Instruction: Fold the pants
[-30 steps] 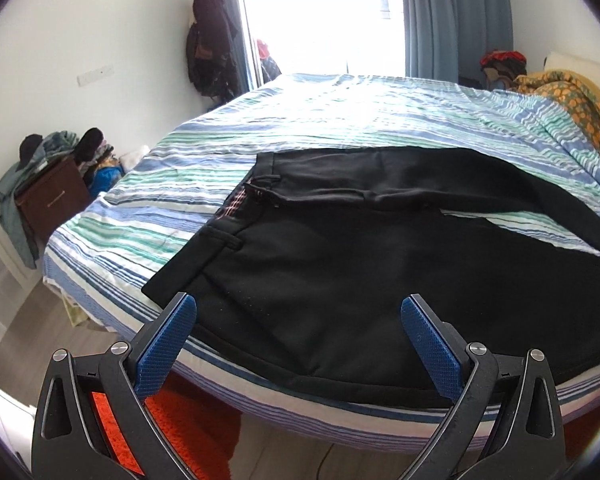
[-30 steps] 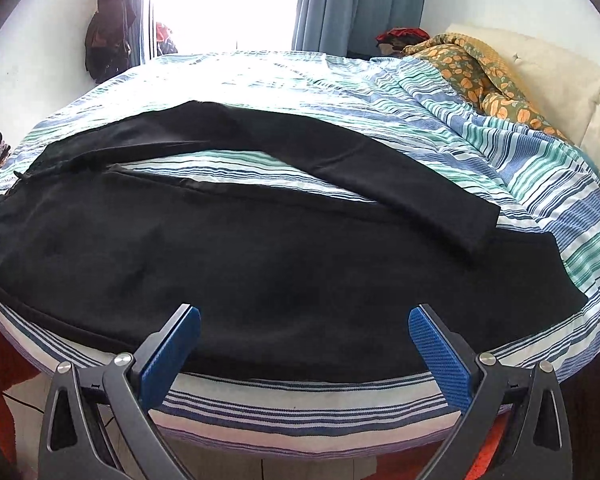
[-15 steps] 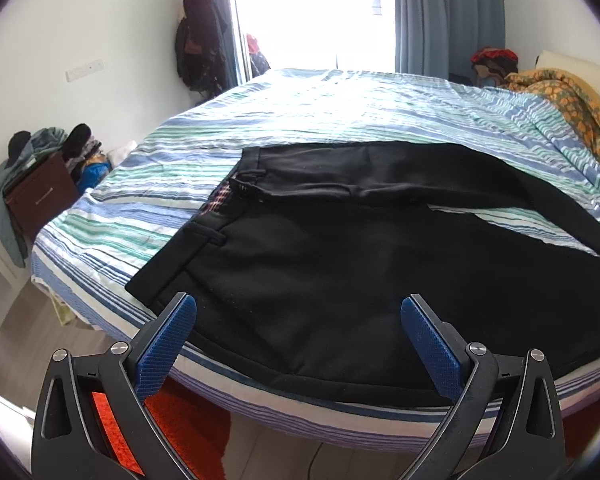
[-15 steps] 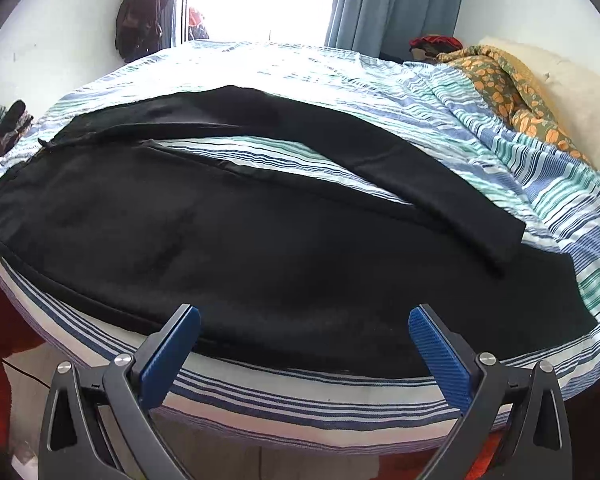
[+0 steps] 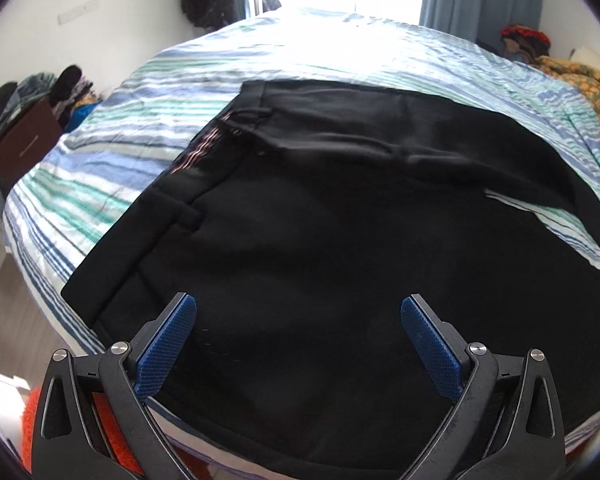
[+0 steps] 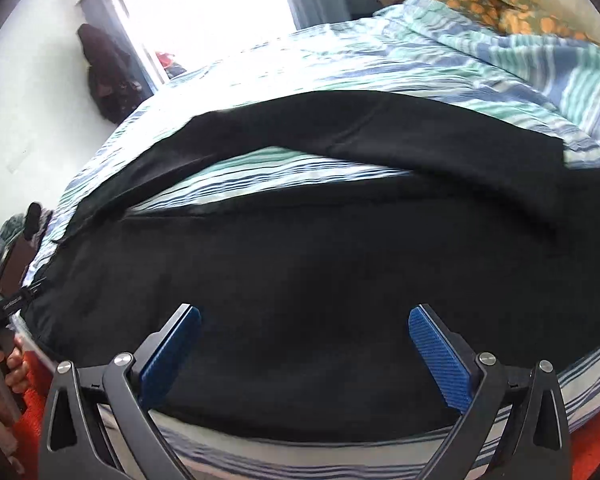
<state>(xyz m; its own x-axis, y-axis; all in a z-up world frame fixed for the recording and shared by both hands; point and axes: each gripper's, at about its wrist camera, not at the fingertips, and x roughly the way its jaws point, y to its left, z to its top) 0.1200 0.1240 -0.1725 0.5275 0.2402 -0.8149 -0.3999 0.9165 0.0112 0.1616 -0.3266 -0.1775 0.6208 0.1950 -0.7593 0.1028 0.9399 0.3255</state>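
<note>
Black fabric pants (image 5: 320,240) lie spread flat along the near edge of a bed covered with a blue, green and white striped sheet (image 5: 112,184). In the left wrist view the left gripper (image 5: 298,336), with black arms and blue ribbed pads, hangs at 6 o'clock just over the seat of the pants, jaws wide apart and holding nothing. The waistband (image 5: 172,204), with a belt loop and a patterned lining showing, runs from 9 o'clock up toward 11 o'clock. One leg stretches off toward 3 o'clock.

In the right wrist view the right gripper (image 6: 304,344) likewise sits at 6 o'clock over the nearer leg (image 6: 320,288), its blue pads spread wide with nothing between them. The farther leg (image 6: 380,136) angles across from 9 o'clock to 2 o'clock, a wedge of striped sheet showing between the two legs. At 8 o'clock a hand (image 6: 4,368) grips the other tool's handle. Beyond, at 1 o'clock, lies an orange and yellow patterned blanket (image 6: 492,4); a bright window (image 6: 204,8) with blue curtains stands at 12 o'clock.
</note>
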